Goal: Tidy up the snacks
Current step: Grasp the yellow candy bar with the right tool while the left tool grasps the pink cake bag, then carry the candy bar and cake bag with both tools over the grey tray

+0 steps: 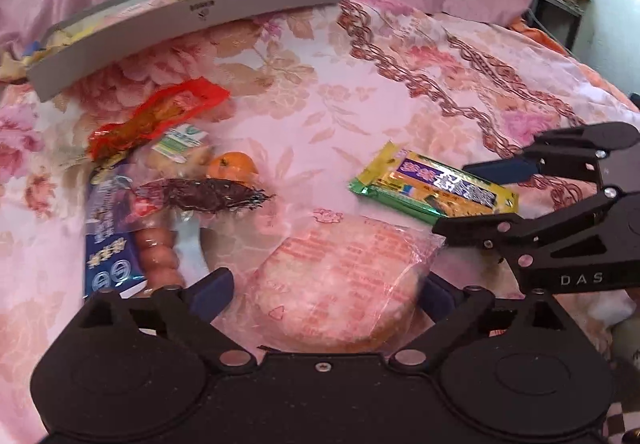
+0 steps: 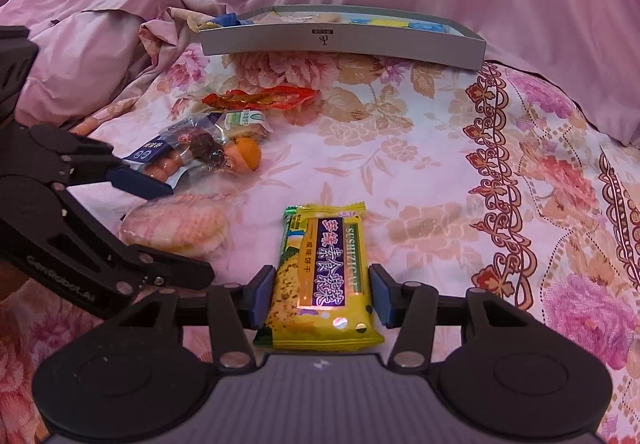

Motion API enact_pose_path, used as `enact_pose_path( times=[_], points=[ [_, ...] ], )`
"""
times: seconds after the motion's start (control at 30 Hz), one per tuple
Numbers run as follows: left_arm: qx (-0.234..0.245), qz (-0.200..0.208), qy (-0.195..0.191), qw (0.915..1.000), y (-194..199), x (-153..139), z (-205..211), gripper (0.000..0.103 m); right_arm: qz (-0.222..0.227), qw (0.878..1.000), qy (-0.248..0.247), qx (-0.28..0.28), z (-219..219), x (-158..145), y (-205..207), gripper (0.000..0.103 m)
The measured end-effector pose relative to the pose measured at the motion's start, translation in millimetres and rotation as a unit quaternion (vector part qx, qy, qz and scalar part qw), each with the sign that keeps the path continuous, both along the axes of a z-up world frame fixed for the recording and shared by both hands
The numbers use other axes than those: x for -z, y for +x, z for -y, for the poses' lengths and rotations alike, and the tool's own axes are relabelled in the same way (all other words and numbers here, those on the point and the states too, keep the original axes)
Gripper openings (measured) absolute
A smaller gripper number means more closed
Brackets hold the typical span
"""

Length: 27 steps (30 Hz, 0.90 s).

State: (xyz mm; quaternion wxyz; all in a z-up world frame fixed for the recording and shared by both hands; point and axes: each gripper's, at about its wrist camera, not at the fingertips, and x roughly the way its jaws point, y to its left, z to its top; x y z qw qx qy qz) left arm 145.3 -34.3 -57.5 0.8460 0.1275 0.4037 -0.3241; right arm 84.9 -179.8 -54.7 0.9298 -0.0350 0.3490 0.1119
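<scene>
floral bedspread, yellow biscuit packet between right hand-held gripper open pads, untouched

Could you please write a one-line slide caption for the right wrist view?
Right claw open around a yellow biscuit packet on the floral bedspread, grey snack box beyond.

Right gripper straddling a yellow biscuit packet lying on the floral bedspread, jaws apart, left gripper reaching in over a round wrapped cake, grey box sitting far behind, orange resting among snacks.
</scene>
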Motion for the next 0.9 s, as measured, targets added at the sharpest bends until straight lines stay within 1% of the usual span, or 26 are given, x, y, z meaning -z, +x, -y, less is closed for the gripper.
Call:
enact_pose_path(
  times=[0.07,0.2,0.37,0.43,0.5,0.53,0.6,0.7,0.83,0.9],
  points=[
    [0.012,-0.004,-0.008,0.9999,3.7,1.6,-1.8,0.099,0.001,1.0,0.001,-0.002,-0.1,-0.4,1.0,0.057],
    [0.034,-0.006,-0.025,0.9991,8.5,0.9,-5.6,0.099,0.001,1.0,0.002,-0.008,-0.8,1.1,6.5,0.065],
    [0.042,-0.006,-0.023,0.9988,12.3,3.3,-6.9,0.099,0.004,1.0,-0.001,-0.017,-3.4,3.6,15.6,0.076],
    [0.046,0.0,-0.017,0.9988,11.1,3.2,-6.1,0.097,0.005,1.0,0.002,-0.018,-3.5,6.1,18.0,0.08],
    [0.055,0.002,-0.018,0.9983,9.8,2.8,-6.7,0.091,0.005,1.0,0.004,-0.015,-4.2,8.2,18.0,0.08],
    [0.06,0.003,-0.02,0.998,9.1,2.4,-7.2,0.09,0.006,1.0,0.003,-0.014,-4.6,8.8,17.3,0.08],
    [0.065,0.002,-0.024,0.9976,8.1,1.1,-7.7,0.084,0.005,1.0,0.004,-0.014,-4.9,9.4,16.1,0.078],
    [0.063,-0.004,-0.034,0.9974,7.6,-0.1,-10.2,0.078,0.004,1.0,0.009,-0.014,-3.9,8.9,14.6,0.072],
    [0.044,-0.015,-0.051,0.9976,6.4,-2.2,-12.9,0.076,0.006,1.0,0.015,-0.014,-4.8,9.2,10.2,0.06],
    [0.036,-0.015,-0.051,0.9979,4.0,-3.5,-11.8,0.076,0.006,1.0,0.014,-0.011,-5.5,9.3,8.1,0.056]
  ],
)
